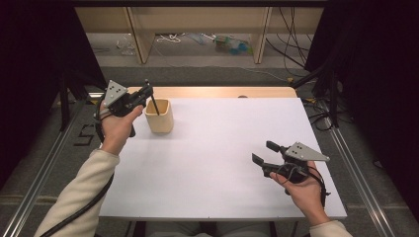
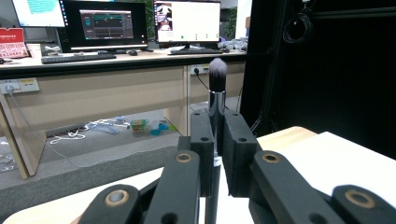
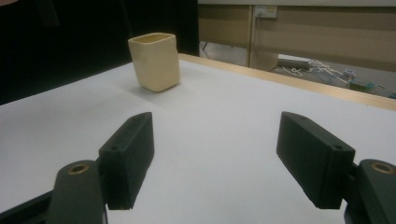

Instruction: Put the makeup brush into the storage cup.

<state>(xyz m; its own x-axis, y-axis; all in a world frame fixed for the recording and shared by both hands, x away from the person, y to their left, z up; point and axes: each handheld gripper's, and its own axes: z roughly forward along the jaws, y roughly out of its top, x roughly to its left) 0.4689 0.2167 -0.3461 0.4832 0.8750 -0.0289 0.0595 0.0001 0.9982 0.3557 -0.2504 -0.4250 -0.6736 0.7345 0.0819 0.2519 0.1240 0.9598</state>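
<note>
A black makeup brush with a dark bristle head stands nearly upright in my left gripper, which is shut on its handle. In the left gripper view both jaws press on the shiny handle, bristles up. The lower end of the handle reaches down into a cream square cup at the table's far left. My right gripper rests low over the near right of the table, open, with nothing between its fingers. It looks across the table at the cup.
The white table top has a wooden strip along its far edge. Beyond are desks with monitors, cables on the floor and dark curtains on both sides. Metal rails run beside the table.
</note>
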